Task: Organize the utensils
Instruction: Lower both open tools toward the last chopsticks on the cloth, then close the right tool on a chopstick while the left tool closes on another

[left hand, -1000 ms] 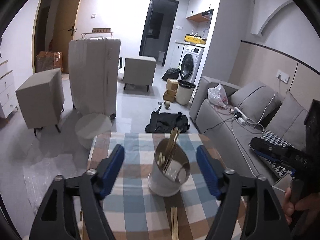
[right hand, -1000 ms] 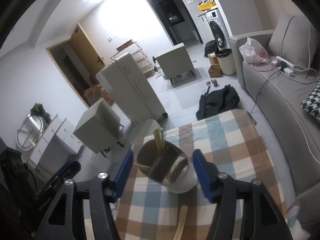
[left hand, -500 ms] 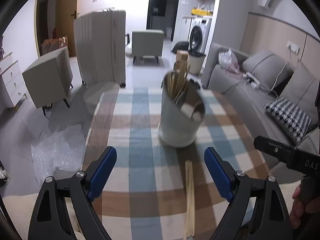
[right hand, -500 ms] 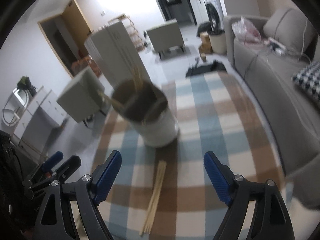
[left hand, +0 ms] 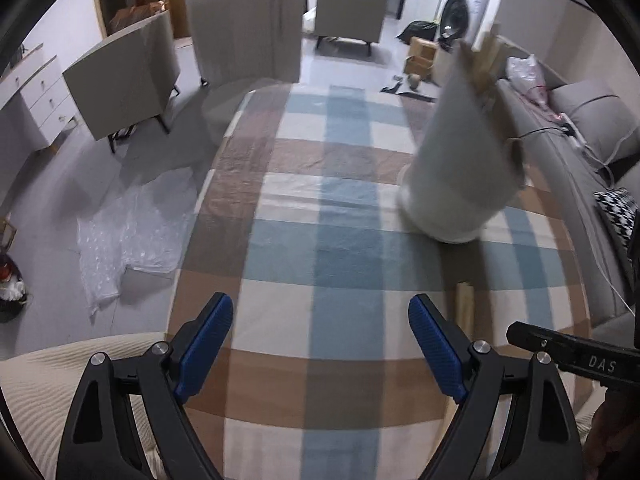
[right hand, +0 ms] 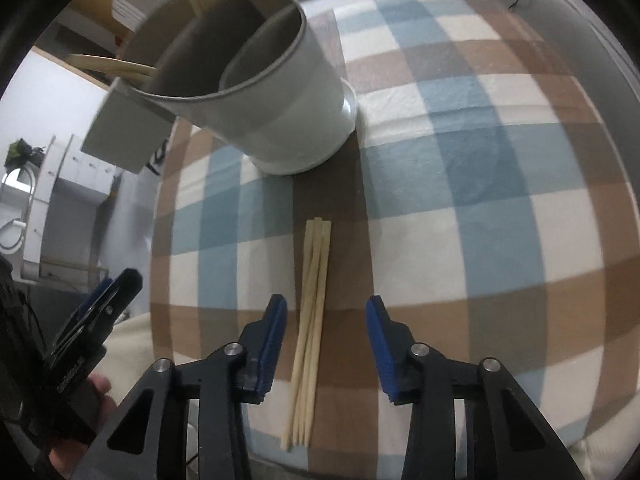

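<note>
right wrist view: right gripper (right hand: 326, 312) tilted down over a table covered by a checked cloth (right hand: 480, 184) of blue, brown and cream squares; its blue-padded jaws have just been closing and now stand partly apart, with a bundle of pale wooden chopsticks (right hand: 310, 320) lying flat on the cloth between them, nearer the left pad, neither pad touching the sticks. beyond the far tips of the bundle, near but apart, stands a white cylindrical utensil holder (right hand: 280, 92) with an inner divider; more chopsticks lean out of its far compartments. at the lower left edge, the left gripper (right hand: 96, 312) is seen side-on, held in a hand. left wrist view: left gripper (left hand: 320, 320) over bare cloth, jaws wide apart, nothing between them. the utensil holder (left hand: 460, 160) stands ahead to the right, blurred. the chopsticks (left hand: 464, 308) show just outside the right finger, partly hidden by it. cream fabric (left hand: 60, 372) lies at the lower left corner.
</note>
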Demonstrator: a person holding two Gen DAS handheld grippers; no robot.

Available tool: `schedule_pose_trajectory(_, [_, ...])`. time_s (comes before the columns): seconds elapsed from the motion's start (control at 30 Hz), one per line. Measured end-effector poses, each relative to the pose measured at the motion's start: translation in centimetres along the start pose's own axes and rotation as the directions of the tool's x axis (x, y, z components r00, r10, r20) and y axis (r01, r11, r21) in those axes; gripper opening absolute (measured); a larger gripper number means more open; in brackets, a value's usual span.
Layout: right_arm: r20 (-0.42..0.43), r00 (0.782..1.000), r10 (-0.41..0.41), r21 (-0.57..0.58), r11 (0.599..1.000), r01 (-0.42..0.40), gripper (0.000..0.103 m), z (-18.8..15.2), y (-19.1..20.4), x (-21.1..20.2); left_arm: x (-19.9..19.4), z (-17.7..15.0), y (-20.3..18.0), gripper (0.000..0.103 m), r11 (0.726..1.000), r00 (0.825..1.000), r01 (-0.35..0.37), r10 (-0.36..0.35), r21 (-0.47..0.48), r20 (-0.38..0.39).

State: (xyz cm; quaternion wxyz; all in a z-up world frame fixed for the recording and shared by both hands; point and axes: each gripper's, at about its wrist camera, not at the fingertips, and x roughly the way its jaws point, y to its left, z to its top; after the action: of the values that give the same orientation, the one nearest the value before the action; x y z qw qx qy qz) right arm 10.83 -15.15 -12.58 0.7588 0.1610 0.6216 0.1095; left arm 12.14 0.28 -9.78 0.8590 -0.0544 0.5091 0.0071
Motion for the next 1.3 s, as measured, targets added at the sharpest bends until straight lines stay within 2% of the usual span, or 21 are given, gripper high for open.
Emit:
schedule_pose_trajectory(0.13, [-0.062,0.998,-0.021,0.005,1.000,0.022,0.030,1.5,0.7,2.7,0.7,0.3,1.1,0.086,0.999,0.999,0.008,-0.010,-0.048,-0.039])
schedule_pose_trajectory(0.33, [-0.113,0.992,-0.063,0.005,0.998,0.064,0.028,2.8,1.6,5.1,0.5,0.8,2.6,0.086,0.990,0.997,0.043,-0.050,-0.137,-0.051])
schedule_pose_trajectory(0.4, [-0.105,0.990,-0.096,-0.024,0.995,0.094,0.026,2.8,2.2,5.1,0.5,0.9,2.7,0.086,0.988,0.997,0.046,-0.055,-0.147,-0.054])
schedule_pose_trajectory(0.5, [-0.088,0.984,-0.155,-0.056,0.987,0.150,0.009,2.6,2.7,5.2,0.9,1.0,2.8,0.086,0.987,0.997,0.043,-0.053,-0.153,-0.064])
schedule_pose_trajectory(0.63, [-0.069,0.985,-0.159,-0.045,0.987,0.156,0.004,1.9,2.3,4.8,0.9,1.1,3.0,0.086,0.987,0.997,0.038,-0.049,-0.157,-0.067])
schedule_pose_trajectory(0.77, [-0.034,0.991,-0.133,-0.003,0.991,0.133,0.004,1.4,1.4,3.7,1.0,0.9,2.8,0.086,0.989,0.996,0.034,-0.045,-0.146,-0.074])
schedule_pose_trajectory(1.0, [0.048,0.998,-0.029,0.071,0.997,0.026,0.004,0.3,-2.4,0.1,1.8,0.2,0.6,0.086,0.997,0.991,0.050,-0.057,-0.065,-0.120])
schedule_pose_trajectory(1.17, [0.138,0.989,0.053,0.124,0.990,-0.071,0.004,-0.2,-5.8,-3.0,2.8,-0.8,-1.7,0.086,0.993,0.971,0.115,-0.115,-0.011,-0.208])
schedule_pose_trajectory(1.3, [0.187,0.977,0.101,0.170,0.976,-0.133,0.004,-0.5,-8.7,-5.1,3.0,-0.9,-4.2,0.086,0.989,0.968,0.138,-0.122,0.059,-0.220])
